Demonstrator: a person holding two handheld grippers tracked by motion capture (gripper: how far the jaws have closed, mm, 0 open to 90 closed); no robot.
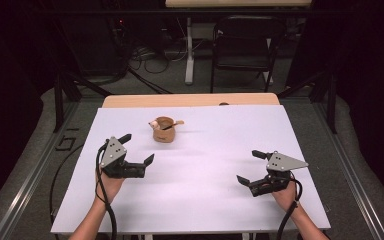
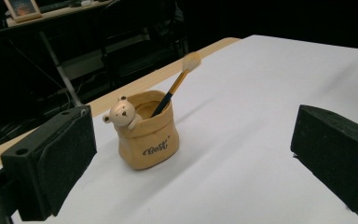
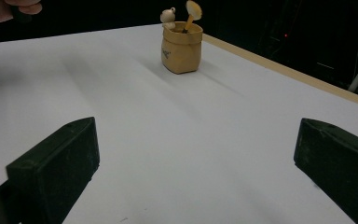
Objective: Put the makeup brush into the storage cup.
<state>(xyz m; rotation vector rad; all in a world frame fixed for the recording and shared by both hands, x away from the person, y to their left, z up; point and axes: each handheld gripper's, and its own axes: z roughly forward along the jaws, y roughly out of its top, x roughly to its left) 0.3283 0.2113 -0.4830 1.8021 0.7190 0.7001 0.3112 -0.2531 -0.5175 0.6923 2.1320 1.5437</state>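
While both sets of tongs stand released and empty, the worktop (image 1: 195, 200) is the biggest thing to reckon with — a flat, matte white sheet over a pale wooden top, smooth enough that a light object could skid on it.

Toward the far edge of that sheet sits the pot (image 2: 148, 135), a small tan holder moulded like a folded paper sack, with a little bear figure (image 2: 122, 114) leaning over its rim and dark lettering on its front. It looks like glazed ceramic or resin: stiff, probably chippy if knocked, and its soft-looking folds are likely hard and slick. I would take it across the body below the rim, away from the bear.

The left tongs (image 1: 139, 149) lie near the pot, the right tongs (image 1: 249, 167) well apart from it.

Smallest is the brush (image 2: 175, 88) — a thin handle, yellow above and dark below, with a pale bristle tuft, leaning loose inside the pot. Light and stiff; pinch it mid-handle.
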